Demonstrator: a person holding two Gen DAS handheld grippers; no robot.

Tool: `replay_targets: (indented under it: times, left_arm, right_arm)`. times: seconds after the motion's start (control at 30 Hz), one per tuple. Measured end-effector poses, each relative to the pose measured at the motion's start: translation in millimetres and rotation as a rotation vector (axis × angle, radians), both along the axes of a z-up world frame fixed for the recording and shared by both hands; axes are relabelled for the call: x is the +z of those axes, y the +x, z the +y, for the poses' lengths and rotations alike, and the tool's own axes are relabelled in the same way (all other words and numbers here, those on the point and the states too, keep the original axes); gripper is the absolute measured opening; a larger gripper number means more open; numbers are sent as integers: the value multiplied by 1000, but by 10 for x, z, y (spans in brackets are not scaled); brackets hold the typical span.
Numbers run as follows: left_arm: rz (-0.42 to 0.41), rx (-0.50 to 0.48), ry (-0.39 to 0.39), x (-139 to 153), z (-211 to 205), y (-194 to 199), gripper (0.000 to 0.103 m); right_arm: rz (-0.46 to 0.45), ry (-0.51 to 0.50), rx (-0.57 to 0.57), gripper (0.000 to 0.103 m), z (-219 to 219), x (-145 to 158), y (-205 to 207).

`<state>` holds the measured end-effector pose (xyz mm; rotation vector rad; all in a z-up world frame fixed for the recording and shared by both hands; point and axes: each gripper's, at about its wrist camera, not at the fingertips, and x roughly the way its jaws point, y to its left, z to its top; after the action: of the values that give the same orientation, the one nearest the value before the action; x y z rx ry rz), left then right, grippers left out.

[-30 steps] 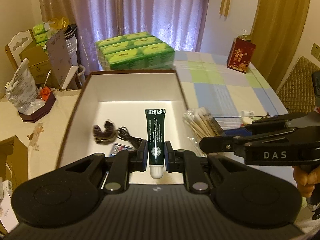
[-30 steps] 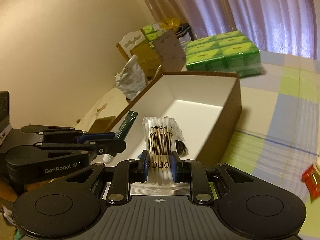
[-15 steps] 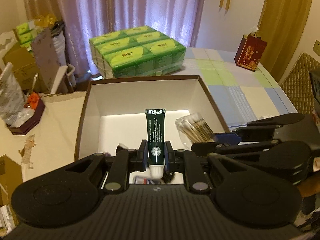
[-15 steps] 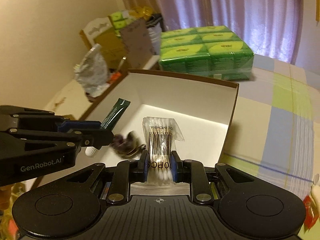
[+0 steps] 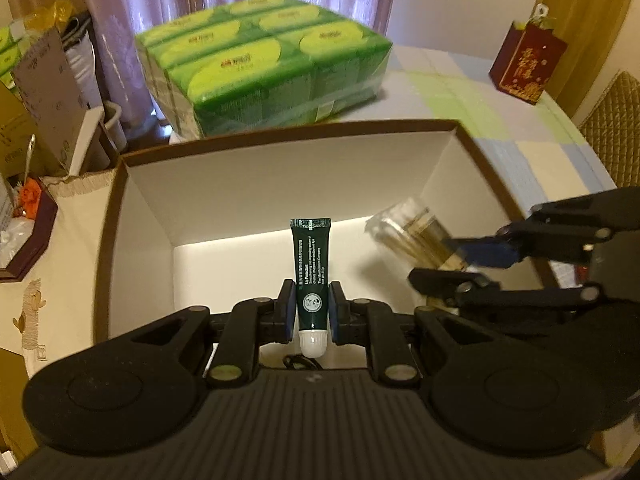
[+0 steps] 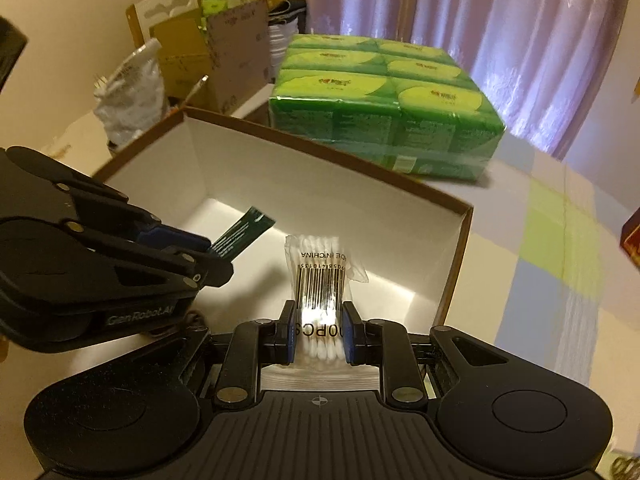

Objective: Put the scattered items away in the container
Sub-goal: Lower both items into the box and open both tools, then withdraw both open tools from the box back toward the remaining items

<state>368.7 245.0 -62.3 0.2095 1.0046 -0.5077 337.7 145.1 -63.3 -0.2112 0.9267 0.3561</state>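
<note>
From the left wrist view, the left tongs point(image 5: 312, 312) sit low in the centre of the frame, pinching a small dark green lip balm tube point(image 5: 311, 276) just above its white cap, the crimped end pointing up over the open white box point(image 5: 280, 168) with the brown rim. It looks a light, slightly squashy thing with a slick skin, so I would judge the firmer shoulder near the cap the sensible place to hold it, as it is held here. At the right of the frame the right tongs point(image 5: 460, 268) come in holding a blurred pack of cotton swabs point(image 5: 416, 232) over the box's right side. From the right wrist view, those tongs are pressed onto the swab pack point(image 6: 320, 280) at its lower part, barcode facing the camera, the clear wrapper bulging above. The pack seems feather-light and crinkly; the film could slip, so gripping across the bunched sticks seems wiser than the loose plastic. The tube shows at centre left, above the box floor. A green block of tissue packs point(image 6: 380, 112) stands behind the box on the table point(image 6: 560, 240).
</note>
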Motion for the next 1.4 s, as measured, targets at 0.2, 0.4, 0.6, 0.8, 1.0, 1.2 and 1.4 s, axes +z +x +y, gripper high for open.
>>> replay_targets:
  times: [0.2,0.4,0.6,0.8,1.0,1.2,1.4]
  left_arm:
    - [25,-7,-18,-98,-57,158,13]
    - [39,-10,-19,-142,-105,244,15]
    - [35,-10,28,-160,-99,210,30]
    - [49,39,38,-74,42,178,50]
    - [41,34,57,22,55,30,70]
    - [29,32,66,120,61,-131,87]
    - [9,40,80,227,78,-283,89]
  right_arm:
    - [-38,-95,53,25,74,-60,80]
    - [-50,-151,96,25,163,-142,126]
    - [-50,-174,174,59,204,-179,95]
    - [-108,-156,184,97,141,-36,-10]
    - [-95,-166,198,97,94,28,-137]
    - [-105,-170,214,102,91,73,-363]
    - [-117,-165,231,103,135,150,-563]
